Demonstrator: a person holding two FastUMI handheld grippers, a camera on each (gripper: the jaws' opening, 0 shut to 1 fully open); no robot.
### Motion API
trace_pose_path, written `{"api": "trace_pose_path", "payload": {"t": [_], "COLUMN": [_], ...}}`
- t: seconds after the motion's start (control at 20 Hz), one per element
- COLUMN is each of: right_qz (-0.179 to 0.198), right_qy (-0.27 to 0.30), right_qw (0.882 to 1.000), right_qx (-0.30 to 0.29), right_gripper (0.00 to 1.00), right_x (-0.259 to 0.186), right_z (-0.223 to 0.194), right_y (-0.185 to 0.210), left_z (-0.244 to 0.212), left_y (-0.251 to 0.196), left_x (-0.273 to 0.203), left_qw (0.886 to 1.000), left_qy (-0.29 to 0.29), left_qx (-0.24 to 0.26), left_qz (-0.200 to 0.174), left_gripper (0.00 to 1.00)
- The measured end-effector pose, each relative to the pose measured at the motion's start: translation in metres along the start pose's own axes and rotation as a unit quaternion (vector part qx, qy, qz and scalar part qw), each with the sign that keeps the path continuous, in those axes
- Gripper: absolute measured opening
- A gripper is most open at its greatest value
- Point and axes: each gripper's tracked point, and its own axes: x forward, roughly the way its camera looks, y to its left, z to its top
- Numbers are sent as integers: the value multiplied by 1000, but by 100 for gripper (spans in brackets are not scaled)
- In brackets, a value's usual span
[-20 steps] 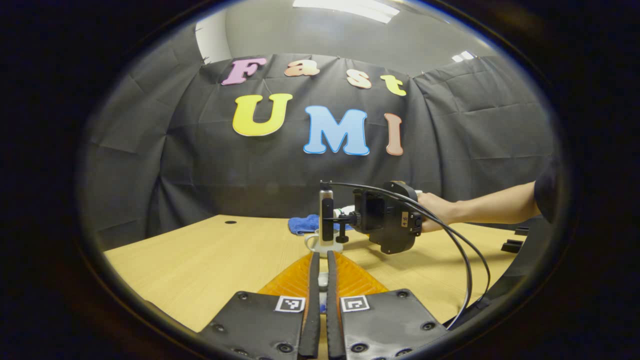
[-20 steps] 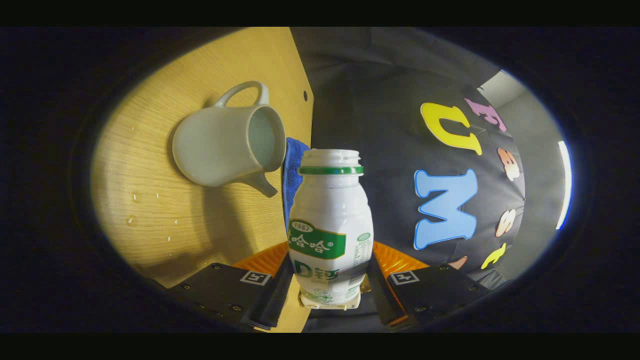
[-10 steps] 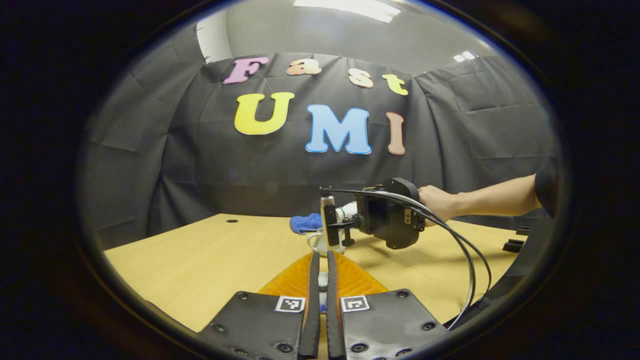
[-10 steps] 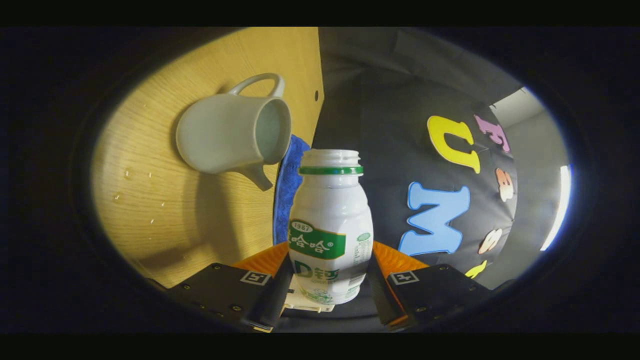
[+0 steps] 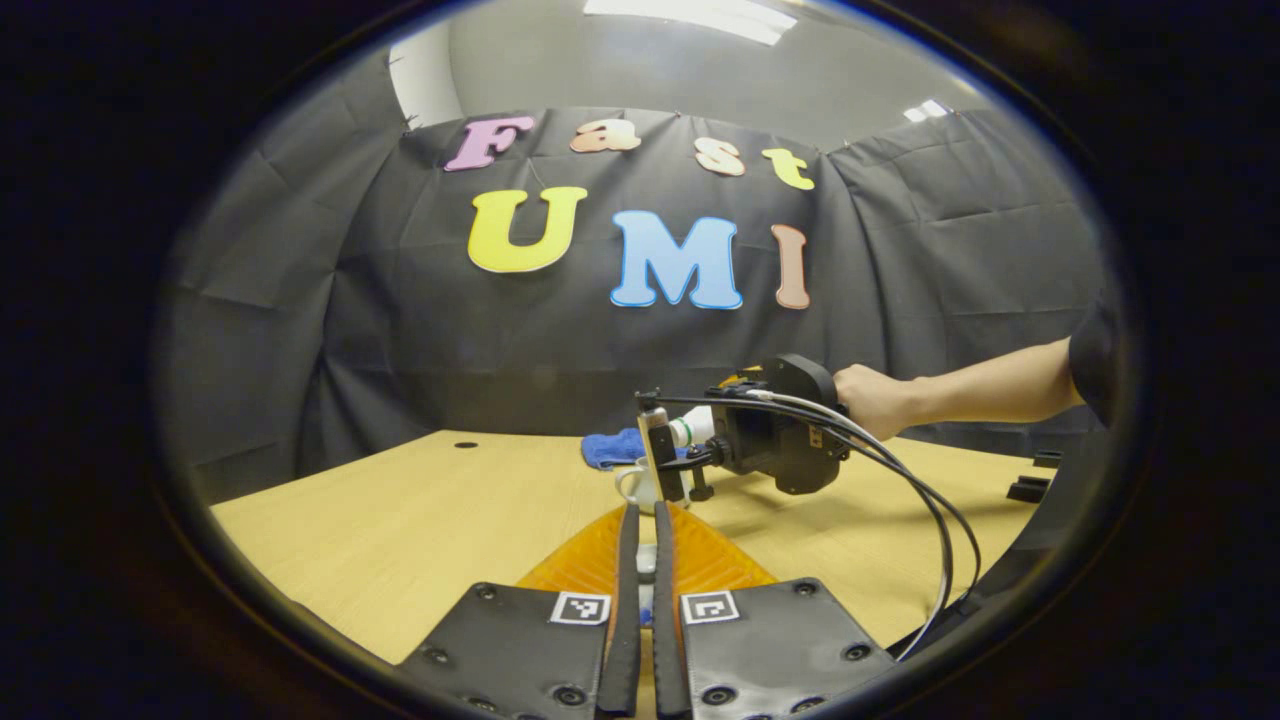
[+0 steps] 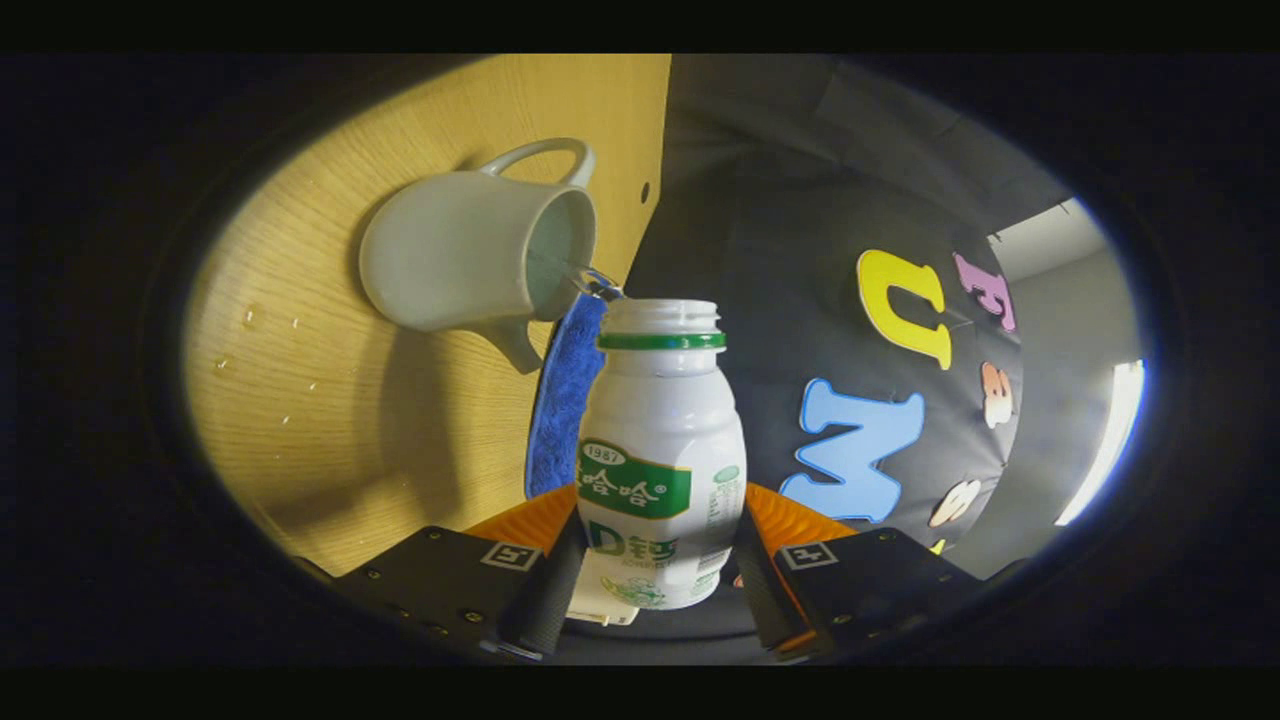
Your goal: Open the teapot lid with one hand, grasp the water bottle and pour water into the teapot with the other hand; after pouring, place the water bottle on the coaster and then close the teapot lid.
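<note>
In the right gripper view my right gripper (image 6: 658,545) is shut on a white water bottle (image 6: 660,450) with a green label and no cap. The bottle is tipped sideways. A thin stream of water (image 6: 592,282) runs from its mouth into the open white teapot (image 6: 460,255) on the table. In the left gripper view my left gripper (image 5: 641,518) is held low over the table, its fingers almost together on a small white piece, apparently the teapot lid (image 5: 647,563). Farther ahead a hand (image 5: 872,400) holds the right gripper (image 5: 770,445) with the bottle (image 5: 695,425) over the teapot (image 5: 638,487).
A blue cloth mat (image 6: 560,400) lies just behind the teapot; it shows as the blue mat (image 5: 612,447) in the left gripper view. Water drops (image 6: 250,318) dot the wooden table (image 5: 400,520). Small black parts (image 5: 1025,490) sit at the table's right edge.
The right gripper has tipped the bottle further and brought its mouth closer to the teapot opening; water now runs out. The left gripper has stayed put.
</note>
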Motion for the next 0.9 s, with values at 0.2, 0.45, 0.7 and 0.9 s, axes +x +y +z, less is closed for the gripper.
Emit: {"api": "trace_pose_path", "payload": {"t": [0.2,0.45,0.7,0.9], "right_qz": [-8,-20,-31,-38], "right_qy": [-1,-6,-11,-15], "right_qw": [1000,999,998,996], "right_qx": [-14,-36,-61,-82], "right_gripper": [71,71,71,71], "right_x": [2,2,4,4], "right_z": [-2,1,3,4], "right_y": [-6,-15,-24,-31], "left_z": [0,0,2,1], "left_y": [0,0,0,0], "left_x": [-1,-1,-2,-2], "left_qw": [1000,1000,1000,1000], "left_qy": [0,2,1,1], "left_qx": [0,2,3,2], "left_qz": [0,1,1,2], "left_gripper": [16,12,16,15]}}
